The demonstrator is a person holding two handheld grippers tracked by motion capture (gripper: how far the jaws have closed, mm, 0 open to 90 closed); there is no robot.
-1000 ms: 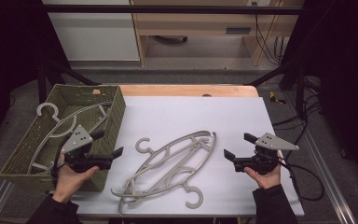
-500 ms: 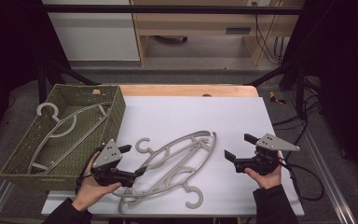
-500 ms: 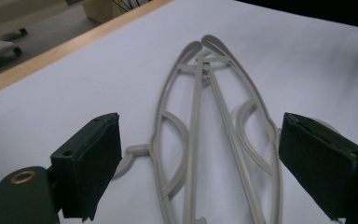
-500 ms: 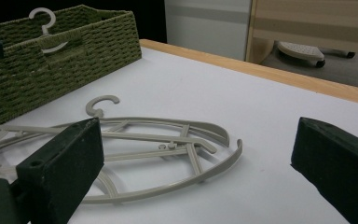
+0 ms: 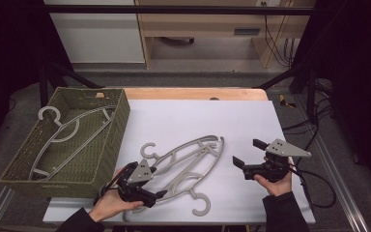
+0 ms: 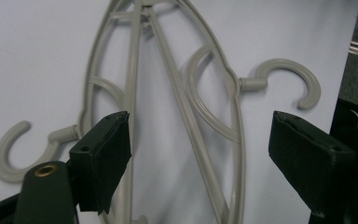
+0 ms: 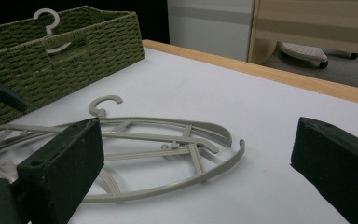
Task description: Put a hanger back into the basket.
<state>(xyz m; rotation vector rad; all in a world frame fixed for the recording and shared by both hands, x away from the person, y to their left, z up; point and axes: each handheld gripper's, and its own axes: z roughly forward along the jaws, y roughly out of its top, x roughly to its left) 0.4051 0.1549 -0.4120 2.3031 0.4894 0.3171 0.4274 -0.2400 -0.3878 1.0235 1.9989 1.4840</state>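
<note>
Left gripper view: hangers (image 6: 186, 121) between left claw (image 6: 200, 154) pads (unpinched).

1. The left gripper (image 5: 158, 195) has left its place beside the green basket (image 5: 107, 159) and moved right and nearer, down to the near-left end of the grey hangers (image 5: 188, 166).
2. Its jaws have just been closing a little; hanger bars lie between them, not yet pinched.
</note>
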